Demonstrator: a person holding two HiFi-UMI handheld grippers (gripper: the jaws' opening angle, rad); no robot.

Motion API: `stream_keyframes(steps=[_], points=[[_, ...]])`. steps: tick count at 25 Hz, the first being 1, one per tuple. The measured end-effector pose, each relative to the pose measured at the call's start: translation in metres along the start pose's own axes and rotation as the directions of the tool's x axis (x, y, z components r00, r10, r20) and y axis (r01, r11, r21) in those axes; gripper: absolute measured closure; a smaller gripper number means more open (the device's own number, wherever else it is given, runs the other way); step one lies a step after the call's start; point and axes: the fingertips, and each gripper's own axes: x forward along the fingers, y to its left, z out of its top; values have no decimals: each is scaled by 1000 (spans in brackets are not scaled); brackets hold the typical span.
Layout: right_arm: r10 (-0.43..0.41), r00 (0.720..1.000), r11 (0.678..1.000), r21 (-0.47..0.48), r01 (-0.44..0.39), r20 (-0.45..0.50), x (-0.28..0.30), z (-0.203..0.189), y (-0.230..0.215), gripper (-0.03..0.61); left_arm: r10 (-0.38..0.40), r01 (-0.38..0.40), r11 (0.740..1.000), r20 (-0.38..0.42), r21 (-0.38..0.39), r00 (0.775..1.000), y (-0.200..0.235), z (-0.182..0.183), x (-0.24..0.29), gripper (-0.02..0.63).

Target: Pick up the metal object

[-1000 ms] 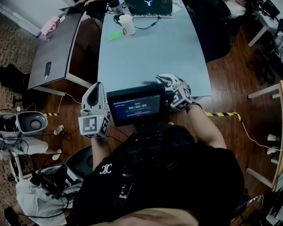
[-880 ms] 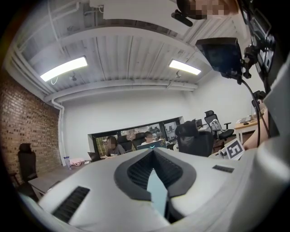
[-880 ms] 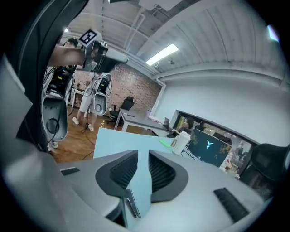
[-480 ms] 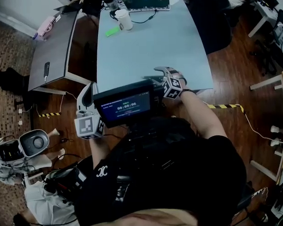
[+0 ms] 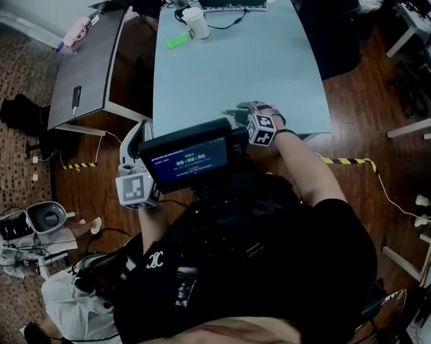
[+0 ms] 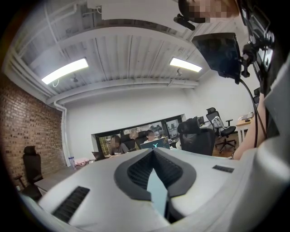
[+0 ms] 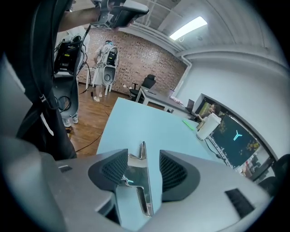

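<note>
Right gripper, jaws apart and just opening, straddles the metal object lying on the table, its long axis running lengthwise between them. The left gripper, jaws together, hangs farther off.

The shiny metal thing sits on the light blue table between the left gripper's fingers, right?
Wrong gripper. The shiny bent metal piece sits on the light blue table between the right gripper's fingers, which have just been opening and stand apart. The right gripper view shows it.
</note>
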Motion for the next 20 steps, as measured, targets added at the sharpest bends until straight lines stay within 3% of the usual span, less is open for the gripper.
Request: stream_keyframes(steps=[4, 8, 9, 14, 17, 20], points=[[54, 997, 997, -57, -51, 52, -6, 13, 14, 342, 9, -8, 1000, 24, -16, 1000, -5, 10, -3, 600], [55, 998, 993, -107, -56, -13, 1, -2, 19, 347, 11, -11, 1000, 55, -4, 998, -6, 17, -5, 600], [53, 998, 992, -109, -57, -34, 3, -7, 20, 382, 10, -10, 1000, 61, 2, 998, -6, 18, -5, 600], [54, 994, 991, -120, -66, -100, 11, -21, 22, 426, 13, -14, 1000, 92, 17, 996, -6, 23, -5, 600], [61, 992, 990, -123, -75, -114, 11, -24, 27, 540, 11, -14, 999, 96, 32, 995, -8, 26, -6, 600], [41, 995, 996, -71, -48, -91, 10, -20, 23, 544, 10, -14, 999, 93, 42, 996, -7, 26, -7, 600]])
